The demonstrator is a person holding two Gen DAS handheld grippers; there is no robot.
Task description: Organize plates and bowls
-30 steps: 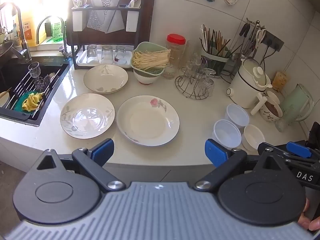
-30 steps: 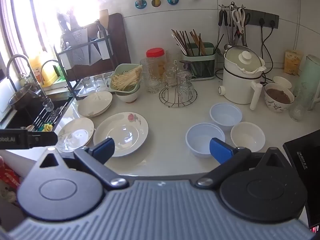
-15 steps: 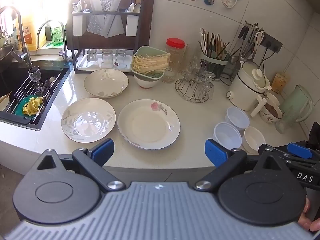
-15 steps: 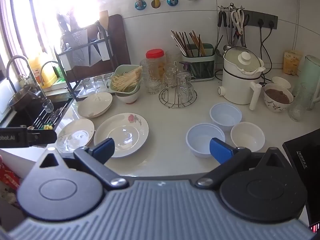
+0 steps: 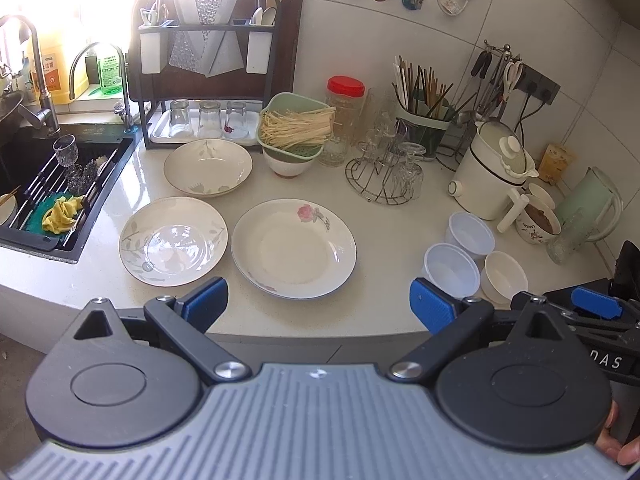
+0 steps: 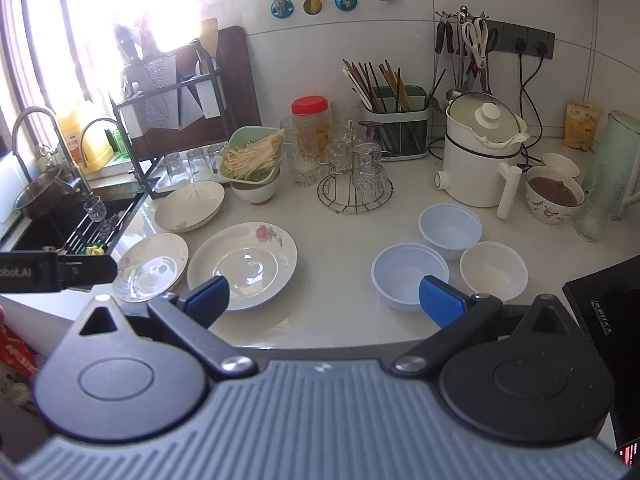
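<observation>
1. My left gripper (image 5: 316,306) hangs over the front edge of the counter (image 5: 384,216) with its blue pads spread wide and nothing between them.
2. My right gripper (image 6: 323,298) is just as wide open and holds nothing; it too sits at the counter's front edge.
3. I take the rose plate (image 5: 294,249) as my landmark: it lies flat near the front of the counter, just beyond my left gripper.
4. The leaf-patterned plate (image 5: 173,240) lies just left of the rose plate, their rims almost touching; I cannot tell whether they do.
5. A deeper cream dish (image 5: 208,167) sits behind the leaf-patterned plate, up-left of the rose plate and near the black rack (image 5: 208,80).
6. Well to the right of the rose plate stand three small bowls in a cluster: two translucent plastic bowls (image 6: 410,276) one behind the other, and a white bowl (image 6: 493,270) beside the nearer one.
7. Behind the rose plate, a green basket of noodles (image 5: 294,128) rests on top of a white bowl.
8. The wire glass stand (image 5: 384,176) stands behind and right of the rose plate.
9. The sink (image 5: 24,184) lies far left of it.
</observation>
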